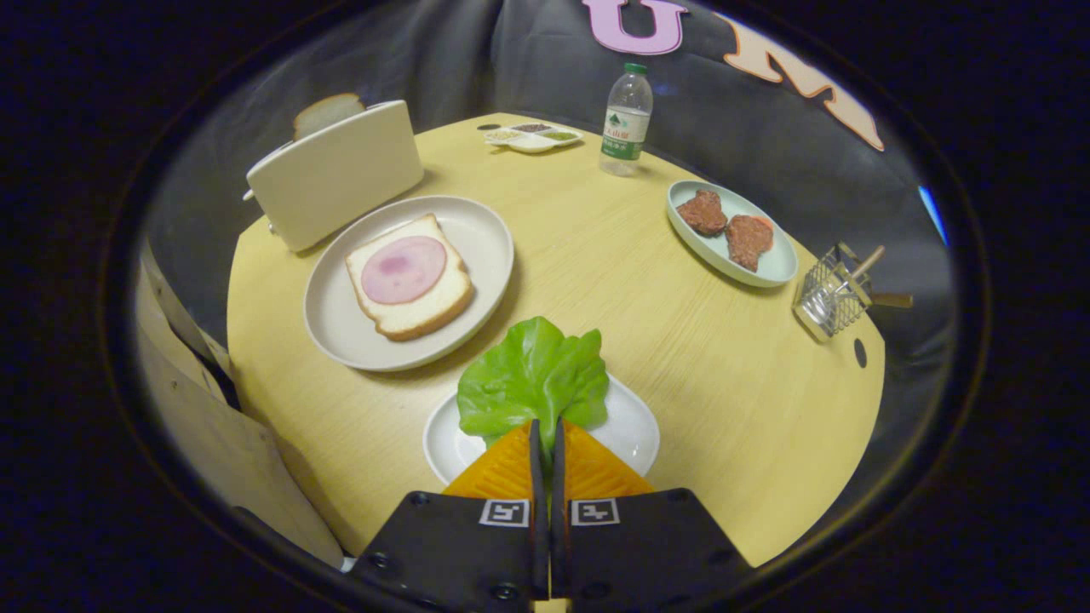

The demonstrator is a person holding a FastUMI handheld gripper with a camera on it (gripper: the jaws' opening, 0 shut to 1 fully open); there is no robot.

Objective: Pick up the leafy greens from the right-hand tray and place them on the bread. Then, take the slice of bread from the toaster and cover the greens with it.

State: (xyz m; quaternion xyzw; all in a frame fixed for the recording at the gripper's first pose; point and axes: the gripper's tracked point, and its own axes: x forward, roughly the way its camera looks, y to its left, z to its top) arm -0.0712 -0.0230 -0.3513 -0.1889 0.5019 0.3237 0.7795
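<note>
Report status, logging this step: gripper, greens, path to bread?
Gripper shut on leafy greens, over white tray. Bread with ham, ahead-left. Path open.

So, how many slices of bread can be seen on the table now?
2. One bread slice lies on the large plate, beyond the gripper, under a round of ham. The other slice stands in the toaster. Any second slot there is hidden.
</note>
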